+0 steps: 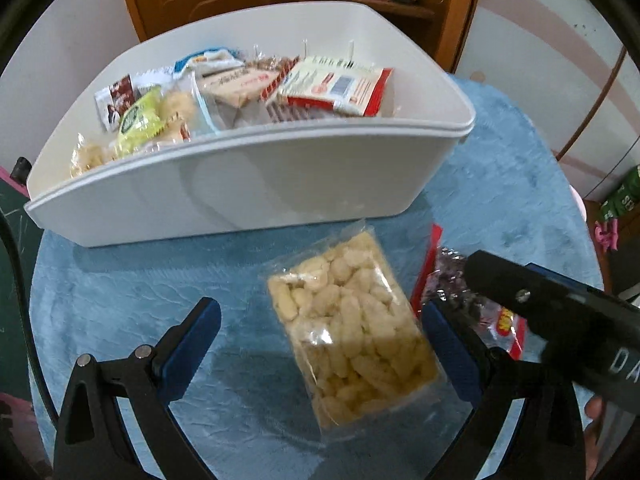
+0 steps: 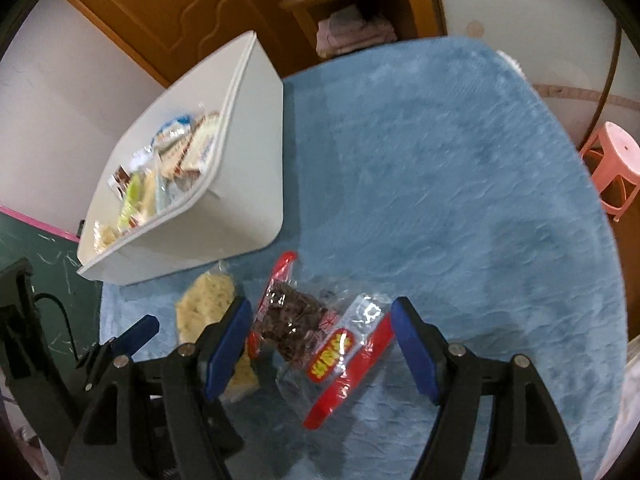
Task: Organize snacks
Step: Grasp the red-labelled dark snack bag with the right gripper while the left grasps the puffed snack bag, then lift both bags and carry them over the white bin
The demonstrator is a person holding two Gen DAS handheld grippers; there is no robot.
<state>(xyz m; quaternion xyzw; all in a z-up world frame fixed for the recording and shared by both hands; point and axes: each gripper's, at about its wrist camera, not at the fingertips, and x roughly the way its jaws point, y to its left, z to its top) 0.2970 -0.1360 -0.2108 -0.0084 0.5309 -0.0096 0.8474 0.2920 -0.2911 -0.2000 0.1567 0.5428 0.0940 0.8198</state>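
A room in a private home: a carved wooden door (image 2: 160, 4) stands beside a wooden shelf (image 2: 352, 8) holding folded laundry, a pink plastic stool (image 2: 612, 168) waits at the edge, and a fuzzy blue cover (image 2: 440, 160) drapes the round worktop carrying a white snack bin (image 1: 256, 184).

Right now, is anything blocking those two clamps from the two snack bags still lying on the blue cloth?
Nothing visible does. The left gripper has its fingers spread open around the pale puffed-snack bag, and the right gripper is open around the red-edged dark snack bag. The white bin stands just beyond, its top open.
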